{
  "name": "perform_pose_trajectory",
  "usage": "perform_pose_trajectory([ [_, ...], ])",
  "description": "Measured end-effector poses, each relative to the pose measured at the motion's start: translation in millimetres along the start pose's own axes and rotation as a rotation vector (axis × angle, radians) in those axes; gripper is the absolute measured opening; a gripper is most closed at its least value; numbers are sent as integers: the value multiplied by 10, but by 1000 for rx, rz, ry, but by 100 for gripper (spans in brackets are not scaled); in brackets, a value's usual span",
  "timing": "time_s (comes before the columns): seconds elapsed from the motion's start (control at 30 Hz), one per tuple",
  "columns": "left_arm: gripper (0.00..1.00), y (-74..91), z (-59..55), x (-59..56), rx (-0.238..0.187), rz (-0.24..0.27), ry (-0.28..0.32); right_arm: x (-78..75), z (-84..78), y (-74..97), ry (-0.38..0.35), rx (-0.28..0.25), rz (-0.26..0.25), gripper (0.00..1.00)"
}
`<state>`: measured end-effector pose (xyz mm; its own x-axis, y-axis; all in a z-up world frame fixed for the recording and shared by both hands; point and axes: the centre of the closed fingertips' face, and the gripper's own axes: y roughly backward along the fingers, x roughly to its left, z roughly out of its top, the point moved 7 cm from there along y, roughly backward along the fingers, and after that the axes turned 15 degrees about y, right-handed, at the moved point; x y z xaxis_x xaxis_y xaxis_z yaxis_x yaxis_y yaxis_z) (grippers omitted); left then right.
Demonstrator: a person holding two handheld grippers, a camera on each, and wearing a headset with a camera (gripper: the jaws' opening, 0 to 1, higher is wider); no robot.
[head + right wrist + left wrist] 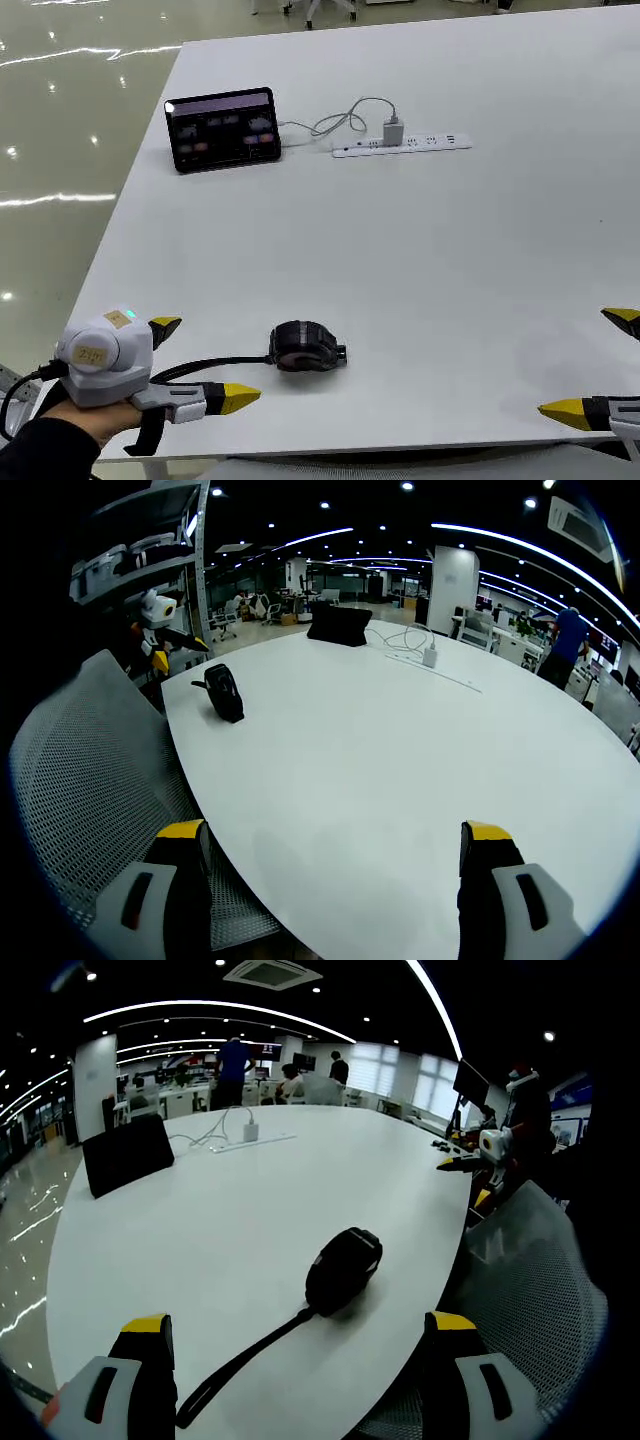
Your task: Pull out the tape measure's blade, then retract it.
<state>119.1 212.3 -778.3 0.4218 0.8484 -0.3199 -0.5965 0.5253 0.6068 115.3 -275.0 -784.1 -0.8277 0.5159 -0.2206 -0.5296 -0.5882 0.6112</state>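
A black tape measure (305, 346) lies on the white table (420, 250) near its front edge, a black strap trailing from it toward the left. My left gripper (205, 362) sits just left of it, open, yellow-tipped jaws spread with only the strap between them. In the left gripper view the tape measure (343, 1268) lies ahead of my open left gripper (300, 1335). My right gripper (600, 365) is at the table's front right corner, open and holding nothing. The right gripper view shows the tape measure (224, 692) far off to the left, with my open right gripper (330, 840) over bare table.
A dark tablet (222, 129) stands propped at the back left. A white power strip (400, 145) with a plugged charger and cable lies behind the middle. A grey mesh chair (90, 820) stands against the table's front edge.
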Motion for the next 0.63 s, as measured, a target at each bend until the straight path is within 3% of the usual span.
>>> perform_pose_trajectory([
  [0.27, 100, 2, 37, -61, 6, -17, 8, -9, -5, 33, 4, -4, -9, 100],
  [0.63, 100, 27, 62, -21, 7, 5, 7, -54, -20, 78, -2, 2, -37, 100],
])
